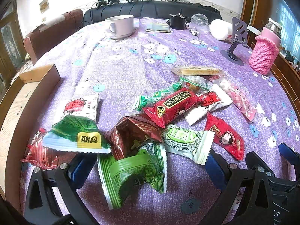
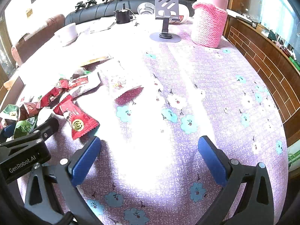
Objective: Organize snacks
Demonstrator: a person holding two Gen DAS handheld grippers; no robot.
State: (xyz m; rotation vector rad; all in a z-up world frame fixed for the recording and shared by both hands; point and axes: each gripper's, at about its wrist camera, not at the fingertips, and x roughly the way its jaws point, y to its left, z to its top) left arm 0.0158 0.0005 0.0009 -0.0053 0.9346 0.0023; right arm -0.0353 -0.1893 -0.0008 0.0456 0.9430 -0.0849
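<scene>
Snacks lie in a loose overlapping heap on the purple floral tablecloth (image 1: 121, 65), just ahead of the left gripper (image 1: 146, 166), whose jaws stand spread with a crumpled green packet (image 1: 131, 174) between them, not pinched. At its 11 o'clock a green-and-yellow packet (image 1: 78, 136) overlaps a dark red foil pack (image 1: 131, 133).

Risk, as I judge it: closing here could catch two wrappers at once, since edges overlap; slick foil may slip or drag neighbours. A cardboard box (image 1: 40, 73) sits at 10 o'clock, likely the destination, but its interior is cut off.

Right gripper (image 2: 150, 157) hangs over bare cloth, jaws spread and empty; a red packet (image 2: 78, 120) lies at its 10 o'clock.

Glare washes out the middle of the right view, so packets there are unreadable. Box depth unknown.
</scene>
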